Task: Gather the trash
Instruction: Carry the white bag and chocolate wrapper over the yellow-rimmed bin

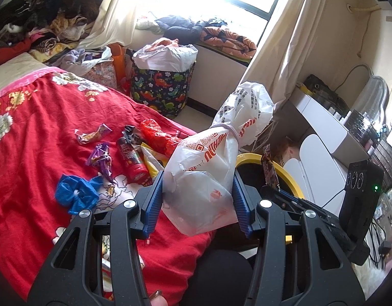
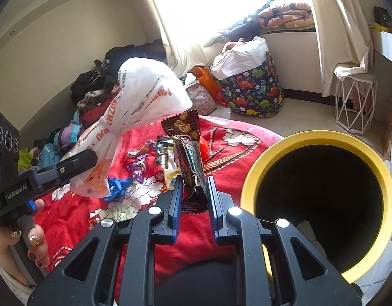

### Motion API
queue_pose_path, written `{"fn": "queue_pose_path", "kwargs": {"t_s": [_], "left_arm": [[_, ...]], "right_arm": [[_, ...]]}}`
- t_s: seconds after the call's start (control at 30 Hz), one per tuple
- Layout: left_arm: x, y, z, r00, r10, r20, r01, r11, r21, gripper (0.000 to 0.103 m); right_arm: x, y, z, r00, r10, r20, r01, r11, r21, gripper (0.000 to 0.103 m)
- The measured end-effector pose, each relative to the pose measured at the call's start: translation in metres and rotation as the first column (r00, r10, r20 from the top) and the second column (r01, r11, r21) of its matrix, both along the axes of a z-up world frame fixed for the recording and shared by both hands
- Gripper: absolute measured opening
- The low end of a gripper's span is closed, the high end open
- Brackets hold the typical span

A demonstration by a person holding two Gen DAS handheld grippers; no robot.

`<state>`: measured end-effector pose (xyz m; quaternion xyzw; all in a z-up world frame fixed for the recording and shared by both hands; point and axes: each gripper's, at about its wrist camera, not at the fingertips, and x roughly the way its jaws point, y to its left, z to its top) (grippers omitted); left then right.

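My left gripper (image 1: 198, 178) is shut on a tied white plastic bag with orange print (image 1: 211, 158), held above the red bedspread; the bag also shows in the right wrist view (image 2: 134, 102). My right gripper (image 2: 194, 183) is shut on a dark brown snack wrapper (image 2: 188, 150), held upright left of the yellow-rimmed bin (image 2: 349, 140). The wrapper (image 1: 269, 170) and the bin's rim (image 1: 287, 170) also show in the left wrist view. Loose trash lies on the bed: a blue wrapper (image 1: 76, 193), a purple wrapper (image 1: 101, 158), a red can (image 1: 132, 158), a red plastic piece (image 1: 157, 135).
The bed with its red flowered cover (image 1: 42, 127) fills the left. A dinosaur-print hamper (image 1: 162, 89) stands on the floor by the window. Clothes are piled at the bed's head (image 1: 42, 15). A white wire stool (image 2: 354, 104) and a white desk (image 1: 323, 117) stand at the right.
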<state>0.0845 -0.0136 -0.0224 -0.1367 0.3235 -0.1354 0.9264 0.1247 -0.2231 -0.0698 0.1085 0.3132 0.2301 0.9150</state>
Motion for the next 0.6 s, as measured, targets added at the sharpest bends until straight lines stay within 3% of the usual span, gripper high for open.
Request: {"fn": "queue_pose_path", "kwargs": {"t_s": [0.6], "left_arm": [[0.001,-0.030,-0.004,0.998,-0.068,-0.007,0.068,0.998,0.019,0.042]], "right_arm": [[-0.002,-0.043,-0.001,0.990,-0.144,0.002,0.143,0.989,0.045,0.018]]}}
